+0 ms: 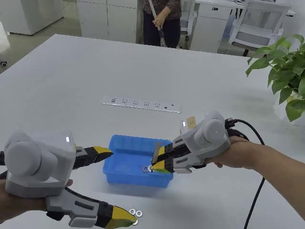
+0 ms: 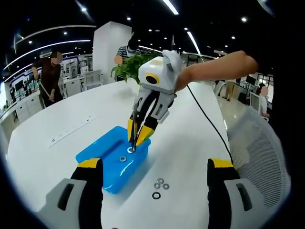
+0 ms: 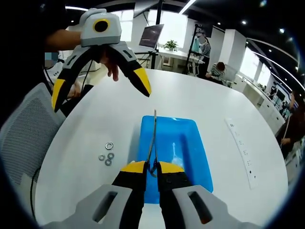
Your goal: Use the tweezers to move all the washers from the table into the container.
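The only markings are on the white power strip (image 1: 141, 103), which lies on the far side of the table (image 1: 71, 71), and they are too small to read.

The blue container (image 1: 128, 177) sits near the middle of the table. From the right comes the right gripper (image 1: 155, 167), its jaws pressed together on the tweezers (image 3: 153, 138), whose tips reach down into the container. Two washers are inside: an inner washer (image 2: 123, 159) flat on the floor, and a tip washer (image 2: 130, 150) right at the tweezer points (whether it is pinched or simply lying there cannot be told).

Four loose washers (image 2: 156, 195) lie in a tight cluster on the table, on the near side of the container. That makes six washers in all, with one container and one pair of tweezers.

The left gripper (image 1: 119, 186) is to the left of the container with its jaws spread wide and nothing between them. In the head view its lower jaw covers part of the loose cluster, and the right gripper's body hides the container's right end.

A black cable (image 1: 259, 143) trails from the right gripper toward the near edge. A potted plant (image 1: 286, 71) stands at the far right. Beyond the far edge are a white chair (image 1: 257, 26) and a person (image 1: 159, 19) holding a pole.
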